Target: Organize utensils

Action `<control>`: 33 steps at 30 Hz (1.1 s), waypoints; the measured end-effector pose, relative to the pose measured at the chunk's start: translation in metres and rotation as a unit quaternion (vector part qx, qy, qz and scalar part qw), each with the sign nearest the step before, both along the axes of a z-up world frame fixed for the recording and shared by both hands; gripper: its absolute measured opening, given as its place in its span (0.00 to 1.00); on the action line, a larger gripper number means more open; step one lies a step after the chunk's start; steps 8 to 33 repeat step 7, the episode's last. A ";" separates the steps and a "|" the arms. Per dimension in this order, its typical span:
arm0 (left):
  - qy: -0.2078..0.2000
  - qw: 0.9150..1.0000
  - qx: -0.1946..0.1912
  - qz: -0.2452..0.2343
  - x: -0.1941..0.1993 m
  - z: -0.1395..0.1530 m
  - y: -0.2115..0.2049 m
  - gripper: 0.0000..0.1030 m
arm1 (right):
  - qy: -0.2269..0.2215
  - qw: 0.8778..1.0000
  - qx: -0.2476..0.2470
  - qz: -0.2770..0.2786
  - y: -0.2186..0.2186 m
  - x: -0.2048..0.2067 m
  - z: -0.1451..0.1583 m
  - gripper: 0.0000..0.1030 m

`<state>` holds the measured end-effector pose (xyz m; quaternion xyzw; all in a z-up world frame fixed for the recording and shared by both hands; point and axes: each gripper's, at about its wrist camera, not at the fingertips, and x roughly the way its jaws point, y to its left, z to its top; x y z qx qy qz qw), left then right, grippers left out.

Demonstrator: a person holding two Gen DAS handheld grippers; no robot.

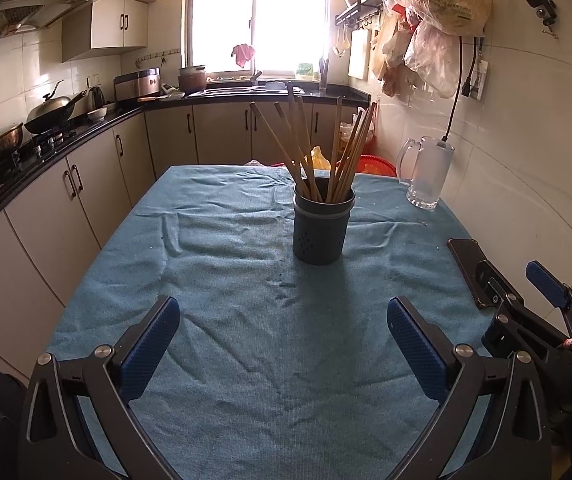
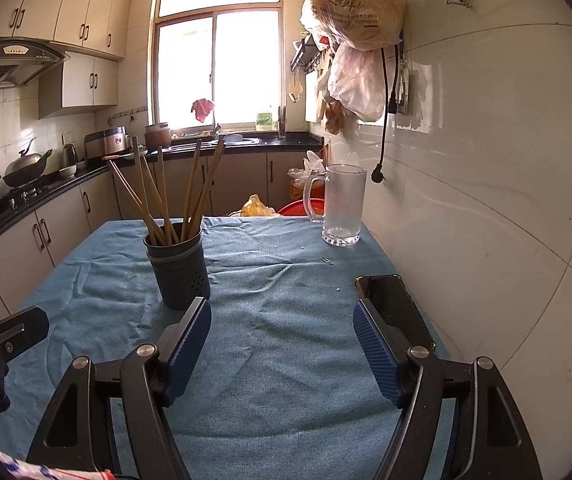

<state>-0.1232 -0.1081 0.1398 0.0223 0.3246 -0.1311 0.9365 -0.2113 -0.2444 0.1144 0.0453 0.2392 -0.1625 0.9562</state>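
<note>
On the wrinkled blue cloth [image 1: 221,280], wooden chopsticks [image 1: 318,148] fill a perforated cylindrical holder [image 1: 323,226]; each hand-held gripper spread, empty

Both wrist cameras sit low at the table's near end, facing down its length toward the window [image 1: 257,16]. Both catch the chopstick holder [image 1: 323,224], the right view from farther right.
</note>
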 end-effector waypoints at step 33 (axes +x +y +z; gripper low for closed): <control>0.006 1.000 0.000 -0.004 0.002 -0.003 0.000 1.00 | 0.006 1.000 0.002 0.003 0.000 0.002 -0.004 0.76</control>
